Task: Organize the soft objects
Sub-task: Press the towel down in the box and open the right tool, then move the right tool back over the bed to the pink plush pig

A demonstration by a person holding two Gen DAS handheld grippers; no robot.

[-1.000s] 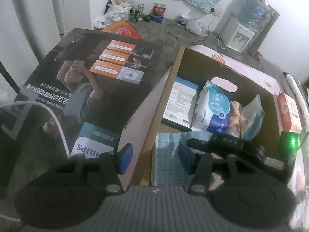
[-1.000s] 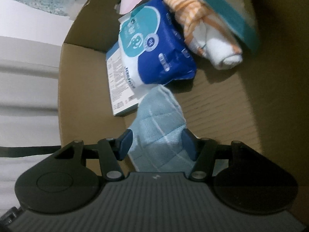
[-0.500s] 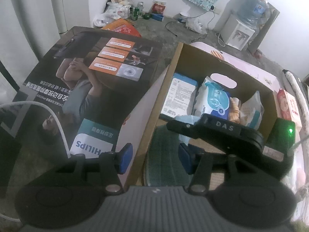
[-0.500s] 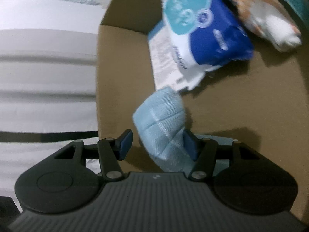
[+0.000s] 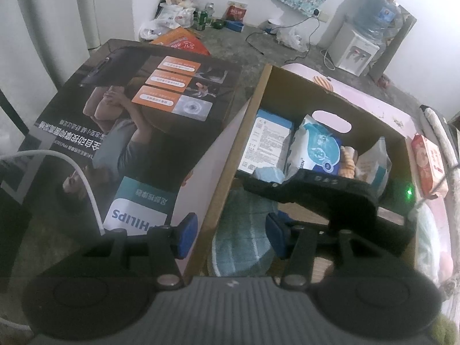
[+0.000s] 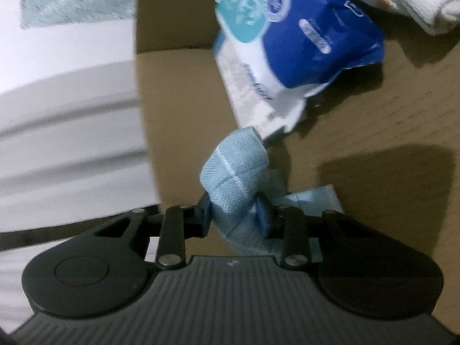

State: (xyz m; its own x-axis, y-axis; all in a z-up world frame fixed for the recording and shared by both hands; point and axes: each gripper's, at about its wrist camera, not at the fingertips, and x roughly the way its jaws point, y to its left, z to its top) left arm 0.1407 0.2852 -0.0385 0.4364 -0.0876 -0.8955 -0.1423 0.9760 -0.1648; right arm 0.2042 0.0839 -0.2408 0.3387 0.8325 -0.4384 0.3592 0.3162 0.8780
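Our right claw [image 6: 234, 212] is closing on the bunched blue towel [image 6: 235, 172] near the cardboard box's [image 5: 287, 86] left wall, left claw [image 5: 230, 235] open astride that wall; the thin pinch could slip.

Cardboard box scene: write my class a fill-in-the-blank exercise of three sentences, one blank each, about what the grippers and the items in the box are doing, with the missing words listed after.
1. The right gripper is closing its fingers on a light blue ____.
2. The blue and white wipes pack lies inside the ____ box.
3. The left gripper straddles the box's side wall, and its fingers hold ____.

Missing words: towel; cardboard; nothing
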